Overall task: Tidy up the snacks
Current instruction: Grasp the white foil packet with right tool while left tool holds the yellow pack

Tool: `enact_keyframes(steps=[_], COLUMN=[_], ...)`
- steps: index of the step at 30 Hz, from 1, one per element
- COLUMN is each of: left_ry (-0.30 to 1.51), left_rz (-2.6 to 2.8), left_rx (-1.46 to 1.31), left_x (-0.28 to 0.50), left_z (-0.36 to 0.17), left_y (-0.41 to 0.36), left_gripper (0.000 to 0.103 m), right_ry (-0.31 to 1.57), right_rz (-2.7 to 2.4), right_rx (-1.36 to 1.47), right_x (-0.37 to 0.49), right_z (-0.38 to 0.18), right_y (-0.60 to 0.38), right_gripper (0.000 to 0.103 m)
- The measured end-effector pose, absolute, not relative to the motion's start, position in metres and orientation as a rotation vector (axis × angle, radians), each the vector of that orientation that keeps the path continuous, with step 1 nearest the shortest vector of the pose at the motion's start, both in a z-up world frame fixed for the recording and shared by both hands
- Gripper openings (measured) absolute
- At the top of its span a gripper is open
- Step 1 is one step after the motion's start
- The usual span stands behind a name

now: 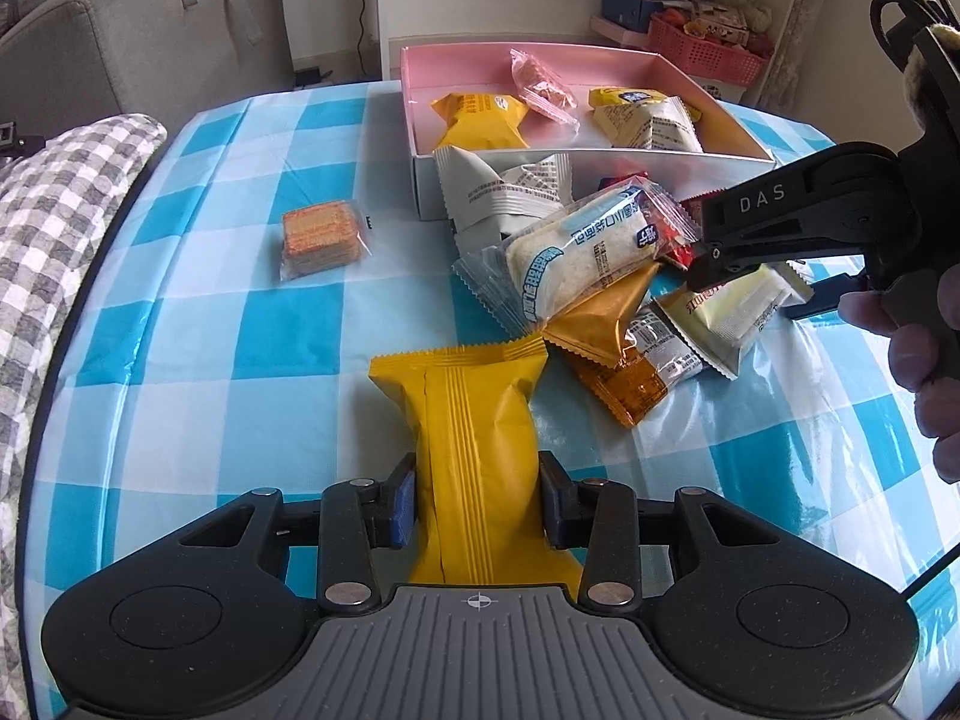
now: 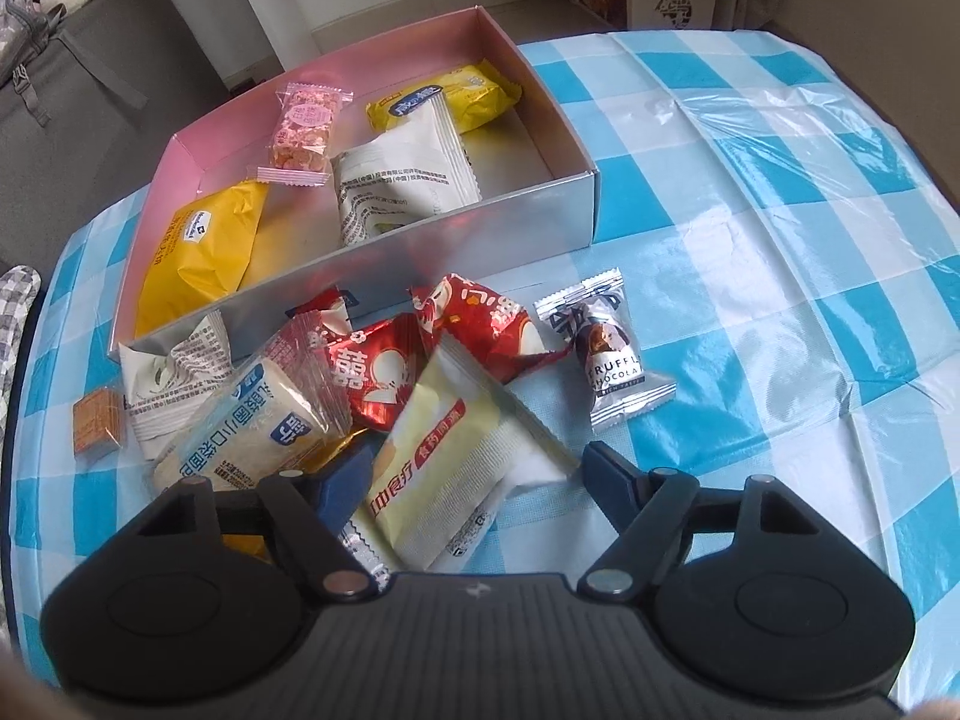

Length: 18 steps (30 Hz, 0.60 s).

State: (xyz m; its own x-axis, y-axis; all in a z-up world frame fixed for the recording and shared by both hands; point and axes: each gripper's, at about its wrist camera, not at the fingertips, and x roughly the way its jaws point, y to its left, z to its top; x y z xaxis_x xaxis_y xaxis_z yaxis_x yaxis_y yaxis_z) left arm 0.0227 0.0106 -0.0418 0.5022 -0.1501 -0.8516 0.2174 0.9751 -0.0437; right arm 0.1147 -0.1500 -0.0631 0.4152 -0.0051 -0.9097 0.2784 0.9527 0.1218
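Observation:
My left gripper (image 1: 477,495) is shut on a yellow snack pack (image 1: 471,420) just above the checked tablecloth. My right gripper (image 2: 474,480) is open, its fingers on either side of a cream snack pack (image 2: 447,456) lying in the loose pile; it also shows in the left wrist view (image 1: 714,267). A pink-lined box (image 2: 480,228) holds several snacks: a yellow pack (image 2: 198,240), a pink candy (image 2: 303,132), a white pack (image 2: 402,186). The pile before the box has a clear bread pack (image 1: 594,240), red packs (image 2: 474,318) and a truffle chocolate (image 2: 612,360).
A cracker pack (image 1: 321,237) lies apart to the left on the blue checked tablecloth (image 1: 240,360). A grey checked cushion (image 1: 54,228) lies past the table's left edge. Shelves with a pink basket (image 1: 702,51) stand behind the box (image 1: 420,84).

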Motion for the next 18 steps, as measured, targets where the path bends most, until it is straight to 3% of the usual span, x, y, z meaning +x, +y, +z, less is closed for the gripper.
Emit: enact_keyframes(steps=[10, 18], left_ry=[1.035, 1.039], left_rz=[-0.230, -0.226], left_rx=[0.085, 0.085], left_x=[0.025, 0.026], left_z=[-0.042, -0.041], left_y=[0.011, 0.009], left_gripper=[0.040, 0.041], right_ry=[1.170, 1.190], right_rz=[-0.164, -0.130], right_rx=[0.215, 0.449], right_x=[0.099, 0.101], right_z=[-0.055, -0.052], right_y=[-0.181, -0.191], right_gripper=[0.070, 0.067])
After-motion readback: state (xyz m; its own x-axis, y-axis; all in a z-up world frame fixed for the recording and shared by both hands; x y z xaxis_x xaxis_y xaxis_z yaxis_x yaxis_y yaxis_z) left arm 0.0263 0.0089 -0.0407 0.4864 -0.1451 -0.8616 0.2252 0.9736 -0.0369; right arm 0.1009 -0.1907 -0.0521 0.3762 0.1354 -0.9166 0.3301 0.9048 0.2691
